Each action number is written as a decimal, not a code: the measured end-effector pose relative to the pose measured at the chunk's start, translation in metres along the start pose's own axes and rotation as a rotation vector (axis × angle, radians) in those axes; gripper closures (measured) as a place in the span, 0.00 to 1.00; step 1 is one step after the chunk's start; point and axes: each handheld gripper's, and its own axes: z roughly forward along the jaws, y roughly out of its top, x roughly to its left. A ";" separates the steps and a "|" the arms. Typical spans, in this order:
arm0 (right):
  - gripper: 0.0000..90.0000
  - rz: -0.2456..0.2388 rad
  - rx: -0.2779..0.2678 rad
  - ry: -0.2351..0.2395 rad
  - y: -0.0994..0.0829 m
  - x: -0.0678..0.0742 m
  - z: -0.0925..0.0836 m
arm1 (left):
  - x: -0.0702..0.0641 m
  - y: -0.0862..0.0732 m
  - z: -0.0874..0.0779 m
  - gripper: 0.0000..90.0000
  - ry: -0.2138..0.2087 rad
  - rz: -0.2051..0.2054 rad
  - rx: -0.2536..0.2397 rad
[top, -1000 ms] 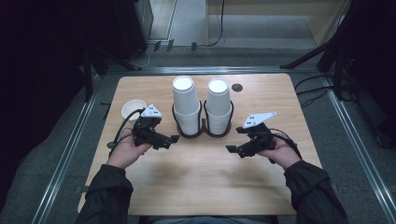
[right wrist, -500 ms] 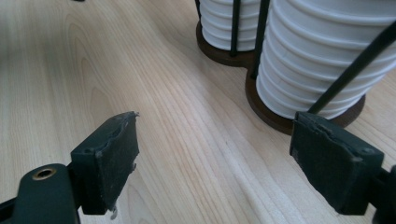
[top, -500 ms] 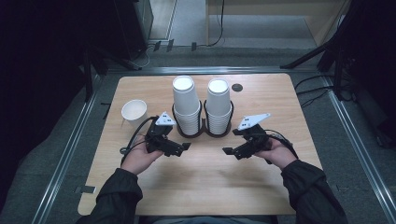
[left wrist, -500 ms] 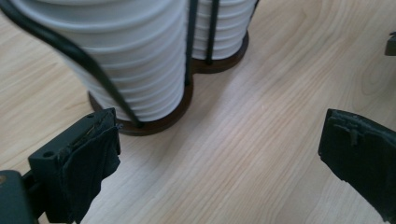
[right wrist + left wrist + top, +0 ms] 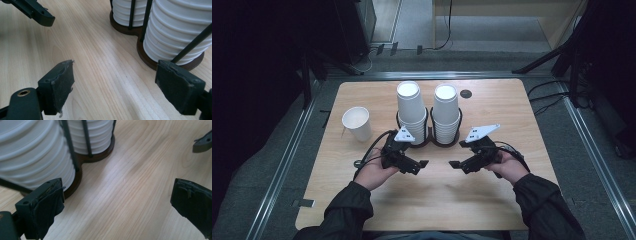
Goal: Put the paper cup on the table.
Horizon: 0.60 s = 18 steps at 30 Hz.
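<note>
Two tall stacks of white paper cups stand in a dark double holder [image 5: 430,142] at the table's middle: the left stack [image 5: 411,110] and the right stack [image 5: 446,112]. A single white cup [image 5: 357,123] stands upright on the table to their left. My left gripper [image 5: 421,166] hovers low in front of the left stack, open and empty. My right gripper [image 5: 454,164] faces it from the right, also open and empty. In the left gripper view the cup stacks [image 5: 32,152] and holder base [image 5: 82,162] lie at upper left. The right gripper view has the stacks [image 5: 175,30] at upper right.
The wooden table [image 5: 437,200] has bare room in front of the grippers and to the right of the holder. A small dark round hole [image 5: 466,93] sits near the far edge. Cables trail from both grippers. Dark floor and metal rails surround the table.
Both hands have moved inward, bringing the two grippers closer together in front of the cup holder. The single cup stands apart from the left hand now.
</note>
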 end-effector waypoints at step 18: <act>0.18 0.010 0.017 -0.018 -0.010 0.004 -0.008 | -0.005 0.010 0.006 0.00 -0.038 0.030 -0.012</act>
